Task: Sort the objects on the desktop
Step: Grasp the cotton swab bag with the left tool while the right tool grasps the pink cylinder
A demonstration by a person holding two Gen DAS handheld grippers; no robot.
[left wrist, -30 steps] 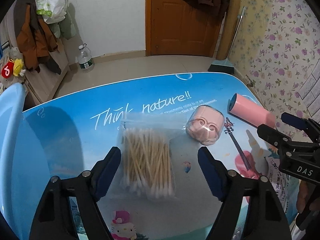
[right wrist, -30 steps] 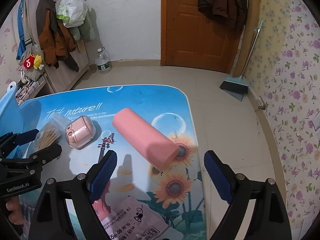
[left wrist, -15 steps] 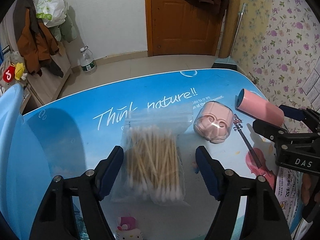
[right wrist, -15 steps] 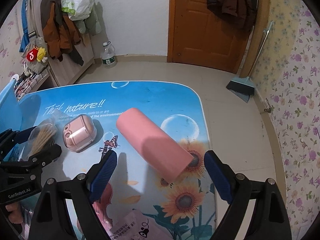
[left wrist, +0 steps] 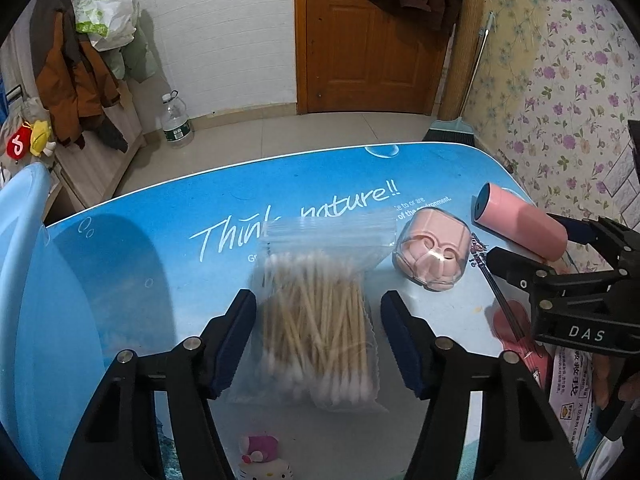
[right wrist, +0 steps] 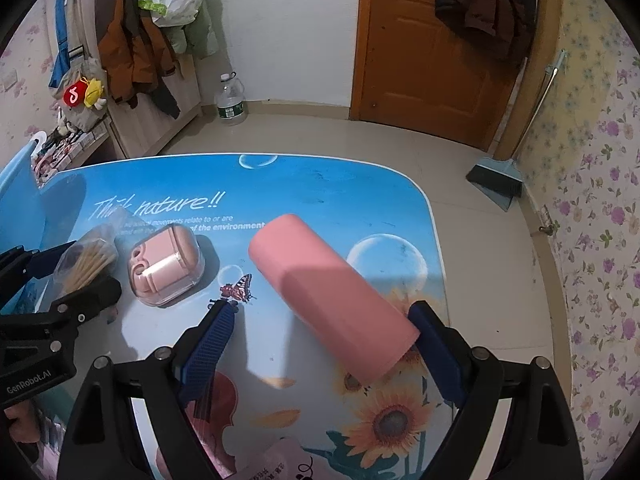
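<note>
Beside the pink case [left wrist: 430, 254], my left claw [left wrist: 318, 340] is closing around the bag of cotton swabs [left wrist: 320, 320], not yet pinching; I should squeeze gently. Right claw [right wrist: 320, 344] stands released.

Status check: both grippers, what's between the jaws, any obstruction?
Left gripper closing around swab bag, pads not yet on it. Right gripper open, straddling pink cylinder. Pink case lies between them, clear.

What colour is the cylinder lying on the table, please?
Pink cylinder, dark at one end; clearest in the right wrist view.
</note>
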